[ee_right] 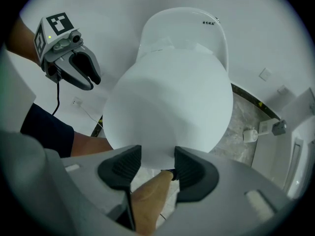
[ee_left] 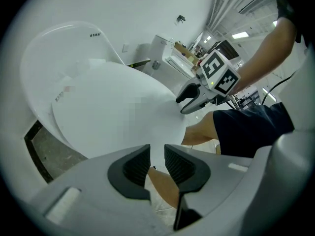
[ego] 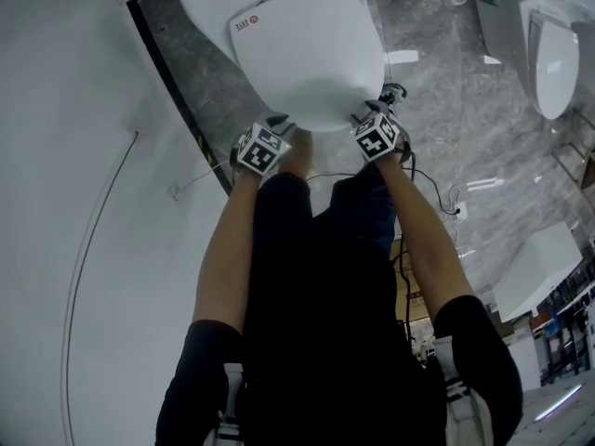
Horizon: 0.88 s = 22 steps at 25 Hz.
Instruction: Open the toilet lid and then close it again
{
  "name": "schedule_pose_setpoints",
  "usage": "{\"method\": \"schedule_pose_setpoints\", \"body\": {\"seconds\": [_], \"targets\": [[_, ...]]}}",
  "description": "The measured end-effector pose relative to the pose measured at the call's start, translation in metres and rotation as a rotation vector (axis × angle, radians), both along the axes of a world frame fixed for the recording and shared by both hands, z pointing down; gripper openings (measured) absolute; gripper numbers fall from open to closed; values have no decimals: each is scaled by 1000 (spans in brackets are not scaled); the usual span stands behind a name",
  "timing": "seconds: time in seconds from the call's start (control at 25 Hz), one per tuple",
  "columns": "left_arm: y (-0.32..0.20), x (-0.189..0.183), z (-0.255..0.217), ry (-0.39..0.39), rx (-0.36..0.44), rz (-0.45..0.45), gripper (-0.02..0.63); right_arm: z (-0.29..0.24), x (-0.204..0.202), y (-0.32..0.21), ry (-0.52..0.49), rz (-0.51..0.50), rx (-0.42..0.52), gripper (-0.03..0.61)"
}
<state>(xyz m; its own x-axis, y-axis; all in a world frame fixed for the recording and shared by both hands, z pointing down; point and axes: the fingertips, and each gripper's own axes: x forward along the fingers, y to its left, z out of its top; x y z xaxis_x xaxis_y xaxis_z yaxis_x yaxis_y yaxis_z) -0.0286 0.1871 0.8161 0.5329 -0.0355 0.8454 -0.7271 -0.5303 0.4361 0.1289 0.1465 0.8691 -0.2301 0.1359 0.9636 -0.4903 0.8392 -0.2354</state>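
The white toilet lid (ego: 307, 54) is large and oval, and it looks tilted up from the bowl (ee_right: 197, 23) behind it. My left gripper (ego: 277, 119) is at the lid's front left rim. In the right gripper view the left gripper (ee_right: 91, 75) has its curved fingers apart with nothing between them. My right gripper (ego: 372, 110) is at the front right rim. The lid's front edge (ee_right: 157, 156) dips into the gap of the right gripper (ee_right: 157, 168), and its pads stand apart. In the left gripper view the right gripper (ee_left: 183, 103) has its fingertips at the rim.
A black-edged strip of grey marble floor (ego: 446, 91) runs under the toilet. A white wall surface (ego: 74, 156) carrying a thin cable (ego: 93, 240) lies on the left. Another white fixture (ego: 553, 54) stands at the top right, and a white box (ego: 539, 268) on the right. The person's legs are below the grippers.
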Motion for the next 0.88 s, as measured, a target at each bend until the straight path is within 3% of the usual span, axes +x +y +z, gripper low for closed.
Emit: {"method": "schedule_pose_setpoints", "body": {"seconds": [0.32, 0.88], "targets": [[-6, -5, 2, 2, 1, -30, 100, 23, 1, 3, 27, -6, -27, 215], [-11, -21, 14, -7, -10, -39, 100, 53, -4, -5, 44, 92, -76, 215]]}}
